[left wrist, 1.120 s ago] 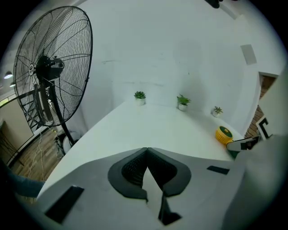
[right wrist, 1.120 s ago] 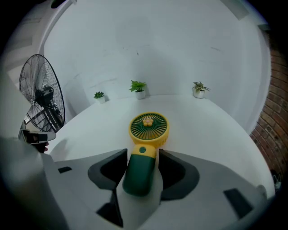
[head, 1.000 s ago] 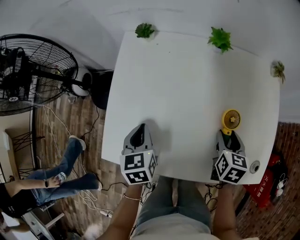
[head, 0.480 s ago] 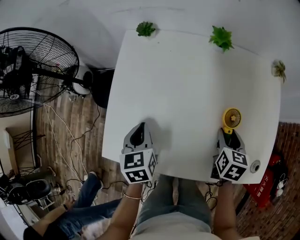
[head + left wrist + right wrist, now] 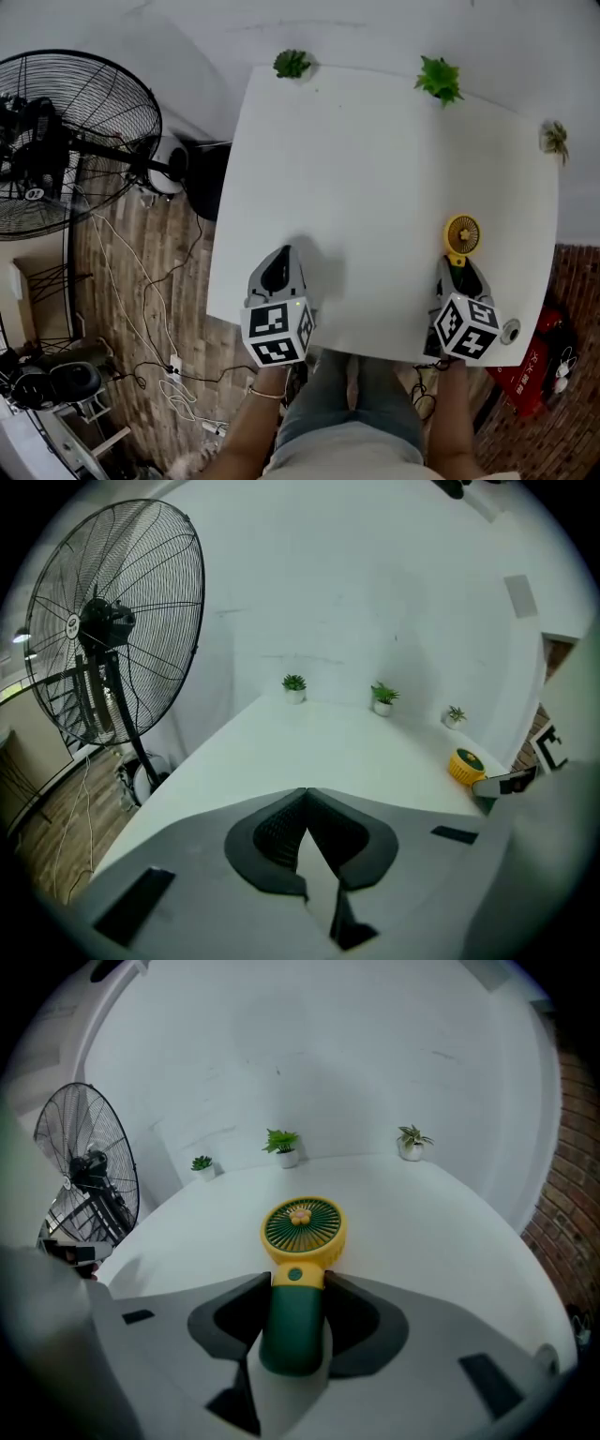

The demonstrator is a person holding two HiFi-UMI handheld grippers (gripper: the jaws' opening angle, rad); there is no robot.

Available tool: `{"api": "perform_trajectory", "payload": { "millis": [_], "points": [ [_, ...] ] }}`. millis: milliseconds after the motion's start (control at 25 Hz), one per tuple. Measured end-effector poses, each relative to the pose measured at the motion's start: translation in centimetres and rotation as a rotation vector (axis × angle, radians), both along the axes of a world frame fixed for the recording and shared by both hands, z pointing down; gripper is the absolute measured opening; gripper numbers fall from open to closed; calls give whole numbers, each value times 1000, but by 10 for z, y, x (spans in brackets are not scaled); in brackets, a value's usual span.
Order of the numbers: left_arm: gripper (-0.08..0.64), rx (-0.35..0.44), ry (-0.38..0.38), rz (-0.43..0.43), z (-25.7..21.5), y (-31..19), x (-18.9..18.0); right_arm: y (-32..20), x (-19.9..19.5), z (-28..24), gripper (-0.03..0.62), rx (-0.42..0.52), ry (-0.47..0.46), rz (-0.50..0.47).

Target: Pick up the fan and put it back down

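A small hand-held fan (image 5: 462, 233) with a yellow head and a green handle lies face up near the front right of the white table (image 5: 375, 169). My right gripper (image 5: 455, 269) is shut on the fan (image 5: 303, 1227), its jaws pressing both sides of the green handle just below the yellow neck. Whether the fan rests on the table or hangs just above it cannot be told. My left gripper (image 5: 278, 267) sits near the table's front left edge, shut and empty (image 5: 306, 794). From the left gripper view the fan (image 5: 466, 765) shows far right.
A big black floor fan (image 5: 56, 141) stands left of the table on the wooden floor, with cables around it. Three small potted plants (image 5: 292, 64), (image 5: 440, 77), (image 5: 556, 137) line the table's far edge. A red object (image 5: 539, 366) lies on the floor at the right.
A seated person at the lower left has left the view. The right gripper shifted slightly toward me; the fan and left gripper stayed about where they were.
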State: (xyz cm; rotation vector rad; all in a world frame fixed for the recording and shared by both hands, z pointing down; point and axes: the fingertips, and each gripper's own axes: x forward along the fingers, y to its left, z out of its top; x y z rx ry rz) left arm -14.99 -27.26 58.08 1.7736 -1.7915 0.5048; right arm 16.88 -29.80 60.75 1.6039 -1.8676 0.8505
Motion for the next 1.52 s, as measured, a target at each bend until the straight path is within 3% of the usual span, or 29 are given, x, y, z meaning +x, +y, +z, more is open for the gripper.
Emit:
{"api": "perform_trajectory", "payload": {
  "millis": [280, 560, 880, 1160, 1320, 1520],
  "points": [
    [12, 32, -1, 20, -17, -5, 7, -4, 7, -25, 179, 63, -8, 16],
    [12, 125, 17, 44, -63, -17, 19, -11, 15, -94, 179, 220, -13, 40],
    [12, 367, 37, 111, -166, -57, 46, -22, 33, -220, 179, 541, -12, 77],
    [12, 588, 71, 171, -266, -68, 76, 10, 62, -330, 179, 814, 25, 137],
    [12, 633, 87, 212, -288, -67, 98, 29, 86, -350, 179, 862, 34, 194],
    [12, 631, 95, 238, -290, -63, 112, 43, 100, -354, 179, 869, 48, 229]
  ]
}}
